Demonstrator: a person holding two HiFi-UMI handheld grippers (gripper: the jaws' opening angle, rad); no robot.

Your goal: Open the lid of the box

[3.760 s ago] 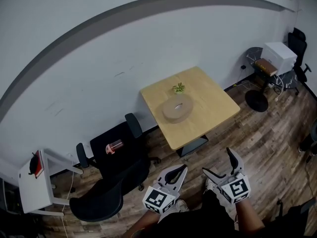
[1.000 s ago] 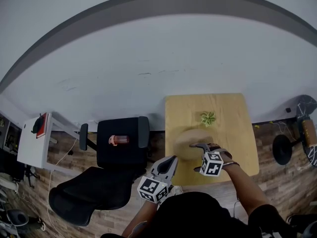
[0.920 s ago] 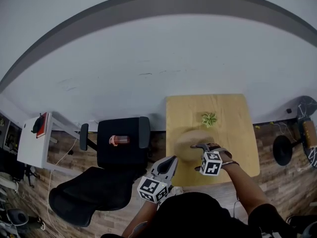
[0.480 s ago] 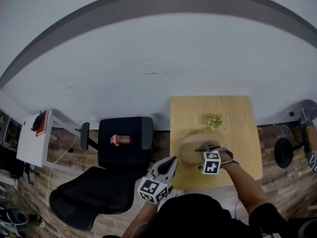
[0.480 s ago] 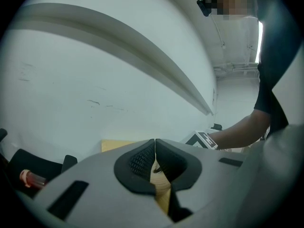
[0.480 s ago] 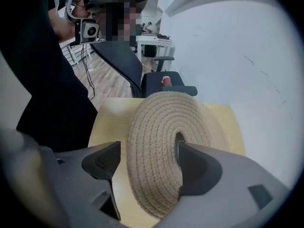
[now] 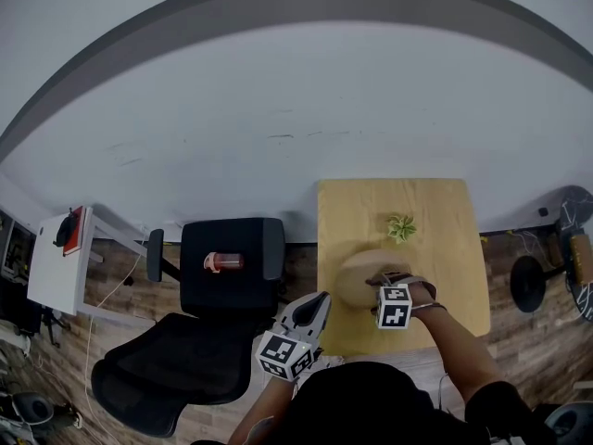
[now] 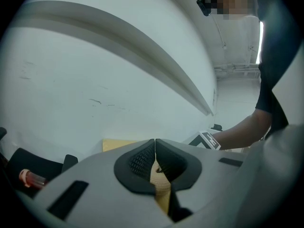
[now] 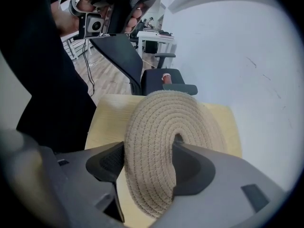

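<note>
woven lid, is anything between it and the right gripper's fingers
Nothing visible stands in the way. The right gripper is already at the woven lid, its fingers closing with the lid directly between them.

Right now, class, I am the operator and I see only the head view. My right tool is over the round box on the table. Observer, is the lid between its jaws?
Observer: Yes. In the right gripper view the lid stands between the jaws of the right tool, and they are closing.
Operator: Where on the lid do they stand?
Observer: One jaw is at the rim and the other is by the middle. I cannot tell that they press on it yet.
Operator: And the other one?
Observer: The left tool has its jaws together with nothing between them.
</note>
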